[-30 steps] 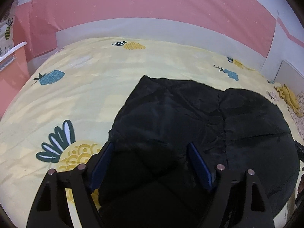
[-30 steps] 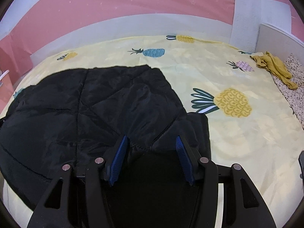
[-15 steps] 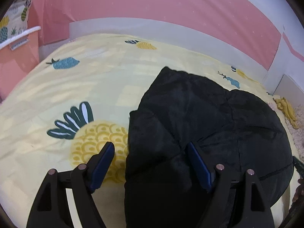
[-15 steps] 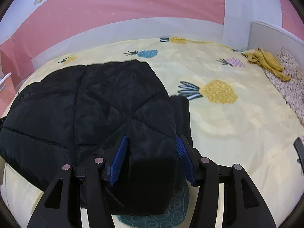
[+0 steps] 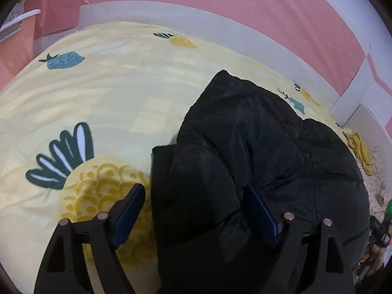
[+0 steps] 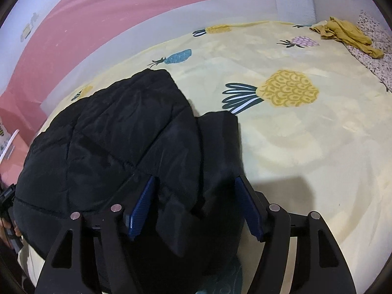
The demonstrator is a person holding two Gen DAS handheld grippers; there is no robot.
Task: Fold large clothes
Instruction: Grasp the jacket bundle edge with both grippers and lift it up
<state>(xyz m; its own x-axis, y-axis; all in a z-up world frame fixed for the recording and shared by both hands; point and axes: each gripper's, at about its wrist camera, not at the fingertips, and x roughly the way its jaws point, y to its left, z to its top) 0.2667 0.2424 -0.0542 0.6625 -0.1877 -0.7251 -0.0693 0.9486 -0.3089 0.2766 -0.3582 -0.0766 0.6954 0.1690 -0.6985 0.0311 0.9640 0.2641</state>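
A black quilted jacket lies folded on the yellow pineapple-print bed sheet. My left gripper hovers low over the jacket's near left edge. Its jaws are opening; a thick fold of fabric sits between them, and bare sheet shows beside the left pad. At the jacket's near right corner, my right gripper is also opening its jaws. A folded sleeve part lies between them, and the blue pads stand just clear of the cloth.
A mustard-yellow garment is crumpled at the bed's far right, beside a speckled cover. A pink wall with a white base band runs behind the bed. A pink bin stands at the left.
Both grippers have come down toward the bed with the jacket's edge. The right jaws stand clearly wider than before. The left view has swung left, so the pineapple print now shows beside the jacket.
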